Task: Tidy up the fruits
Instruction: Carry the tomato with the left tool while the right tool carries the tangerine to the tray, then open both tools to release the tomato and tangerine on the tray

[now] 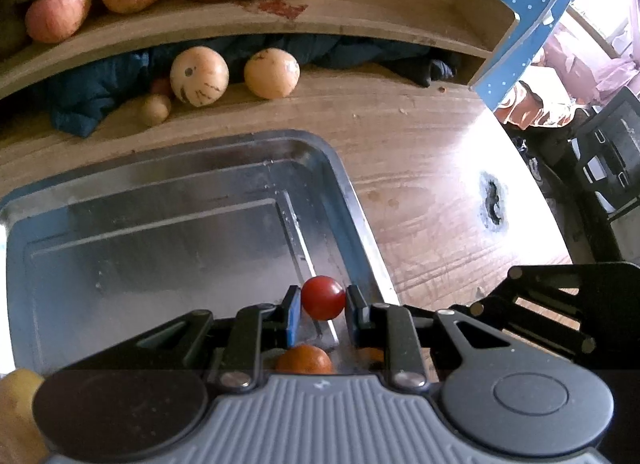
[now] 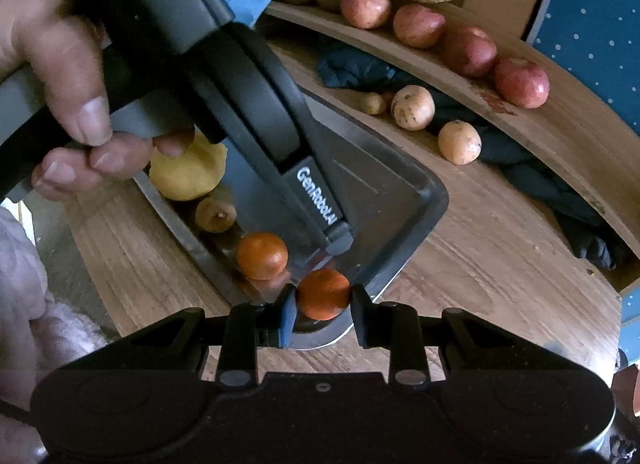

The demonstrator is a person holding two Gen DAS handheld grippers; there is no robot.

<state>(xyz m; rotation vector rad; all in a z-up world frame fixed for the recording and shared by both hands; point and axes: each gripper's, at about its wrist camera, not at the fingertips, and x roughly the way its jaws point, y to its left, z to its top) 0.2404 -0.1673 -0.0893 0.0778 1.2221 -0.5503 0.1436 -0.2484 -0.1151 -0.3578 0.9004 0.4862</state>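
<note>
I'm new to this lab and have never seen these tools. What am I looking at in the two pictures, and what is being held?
No robot: a person holds a hand-operated gripper in each hand, each with a camera looking along its jaws. The left gripper is shut on a small red tomato above a metal tray. The right gripper is shut on a small orange fruit at the tray's corner. The right view also shows the person's hand on the left tool. The tray already holds another orange fruit, a brown fruit and a yellow one. Apples and bananas line the wooden shelf behind.

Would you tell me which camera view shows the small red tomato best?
The left wrist view: the tomato sits unobstructed between the left gripper fingers. In the right wrist view, that gripper's body hides it.
</note>
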